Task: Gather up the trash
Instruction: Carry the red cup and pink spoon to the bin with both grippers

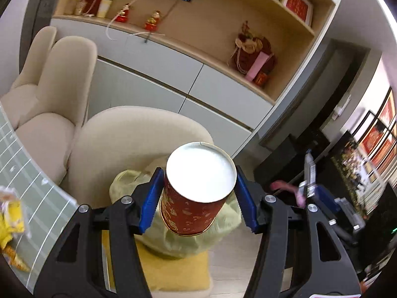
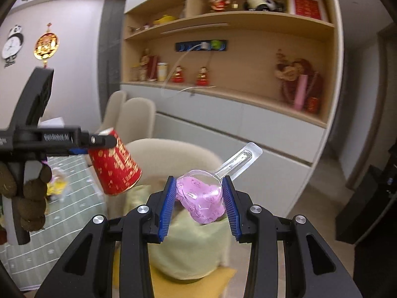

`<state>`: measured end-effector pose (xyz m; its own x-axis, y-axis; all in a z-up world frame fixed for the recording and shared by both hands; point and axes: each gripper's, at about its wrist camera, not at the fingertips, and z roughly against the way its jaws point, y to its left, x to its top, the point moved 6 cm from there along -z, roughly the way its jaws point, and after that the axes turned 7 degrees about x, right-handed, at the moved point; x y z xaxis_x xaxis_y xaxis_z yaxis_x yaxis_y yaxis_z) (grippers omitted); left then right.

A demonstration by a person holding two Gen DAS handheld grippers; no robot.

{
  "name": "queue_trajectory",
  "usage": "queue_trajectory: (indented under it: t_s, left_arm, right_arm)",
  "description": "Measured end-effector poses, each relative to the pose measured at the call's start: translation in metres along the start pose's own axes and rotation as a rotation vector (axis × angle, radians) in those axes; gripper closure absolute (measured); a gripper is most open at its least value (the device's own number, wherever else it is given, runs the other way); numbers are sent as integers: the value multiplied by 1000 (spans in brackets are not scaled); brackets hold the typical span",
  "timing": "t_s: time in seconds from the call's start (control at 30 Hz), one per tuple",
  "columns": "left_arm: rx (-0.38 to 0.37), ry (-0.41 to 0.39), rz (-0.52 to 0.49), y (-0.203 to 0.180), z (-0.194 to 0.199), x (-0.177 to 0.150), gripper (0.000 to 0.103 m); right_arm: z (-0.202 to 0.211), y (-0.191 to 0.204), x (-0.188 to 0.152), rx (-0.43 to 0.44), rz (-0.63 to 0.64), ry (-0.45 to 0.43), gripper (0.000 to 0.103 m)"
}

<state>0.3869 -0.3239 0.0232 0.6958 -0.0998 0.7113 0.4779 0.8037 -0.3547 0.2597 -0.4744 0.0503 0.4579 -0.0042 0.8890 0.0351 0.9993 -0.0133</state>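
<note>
The red cup [image 1: 196, 191] lies tilted between the left tongs [image 1: 198, 196], its white base toward the camera and its long axis running forward and down; the blue pads clamp its sides. The right tongs [image 2: 198, 203] pinch a pink packet [image 2: 201, 198] whose clear handle points up and right. Both hang over a yellow-green bag [image 2: 188, 248] on a chair [image 1: 139, 134]. The left tool reads "GenRobot.AI", blurred.

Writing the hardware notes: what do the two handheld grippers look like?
Both match: the left gripper and right gripper have black linkage arms with silver pivot bolts and blue ribbed fingers. The right wrist view shows white lettering on the left gripper's body.
</note>
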Motion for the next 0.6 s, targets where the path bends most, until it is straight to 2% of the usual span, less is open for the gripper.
queue_trajectory:
  t_s: [0.27, 0.33, 0.43, 0.53, 0.6]
  left_arm:
    - [6, 110, -19, -25, -88, 0, 50]
    - [0, 168, -16, -29, -112, -7, 50]
    - [48, 280, -96, -33, -147, -32, 50]
    - [72, 368, -162, -31, -165, -58, 49]
    - [48, 393, -141, -25, -166, -65, 49]
  right_arm:
    - [-22, -55, 13, -30, -41, -5, 66]
    - [-32, -63, 15, -26, -53, -1, 66]
    - [-45, -64, 13, -17, -55, 13, 66]
    - [-59, -66, 11, -3, -56, 30, 66]
    - [-68, -66, 9, 8, -61, 40, 66]
